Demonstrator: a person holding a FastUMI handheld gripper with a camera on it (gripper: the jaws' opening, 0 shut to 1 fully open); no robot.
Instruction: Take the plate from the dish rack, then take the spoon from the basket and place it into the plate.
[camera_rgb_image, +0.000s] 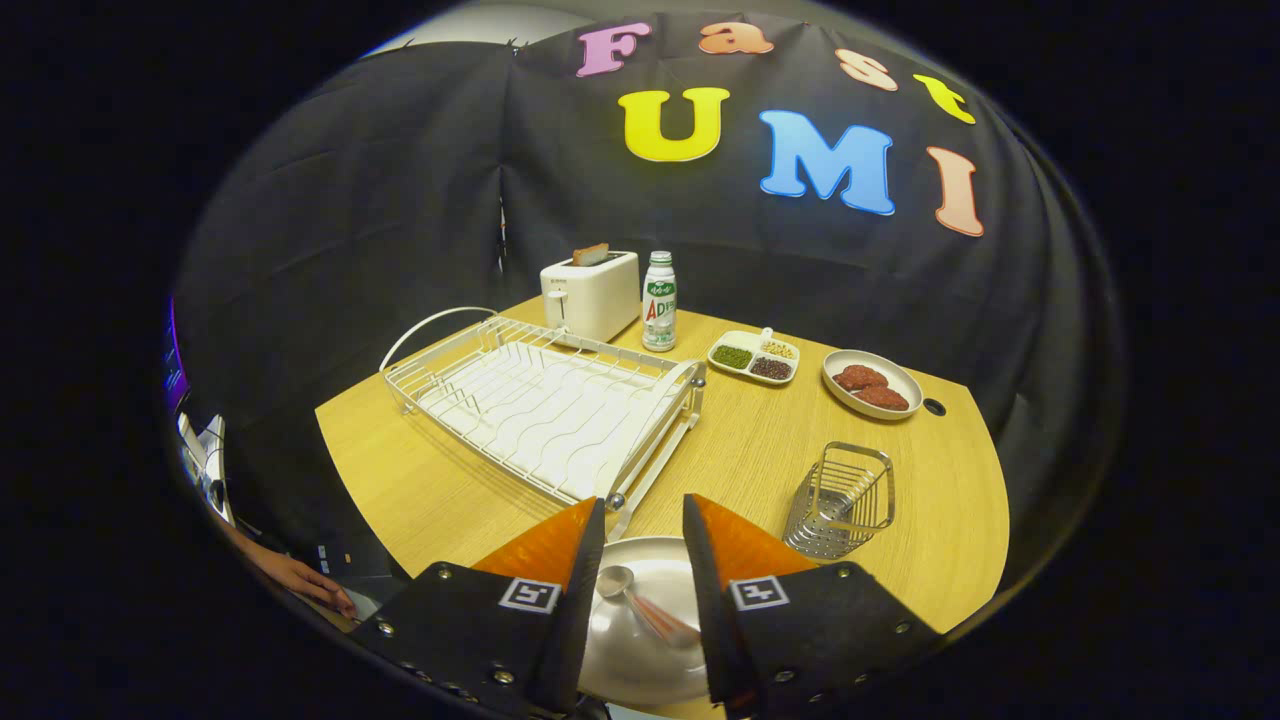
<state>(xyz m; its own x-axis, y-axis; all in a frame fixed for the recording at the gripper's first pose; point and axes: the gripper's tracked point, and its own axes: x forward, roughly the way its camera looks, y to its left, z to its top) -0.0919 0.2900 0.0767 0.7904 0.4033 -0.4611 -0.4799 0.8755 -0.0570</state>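
The spoon (640, 604) lies in the plate (640, 640), its rounded bowl toward the rack (545, 405) and its pinkish handle slanting back toward the gripper (645, 520); the bowl looks silvery and catches a little light. The plate is plain, pale and round, resting on the table (740, 455) below and between the fingers, partly hidden by them. The fingers stand apart above the plate, holding nothing. Just ahead of them is the white wire rack, with no dishes in it; off to the right of the fingers stands the wire basket (842, 500), upright. Farther back on the light wood table are a white toaster (590, 293) with a slice of bread in its slot, a bottle (659, 300), a divided tray (753, 356) of beans or grains, and an oval dish (872, 384) of reddish patties. Black cloth walls close the booth behind the table. A hand (300, 580) shows low at the left.
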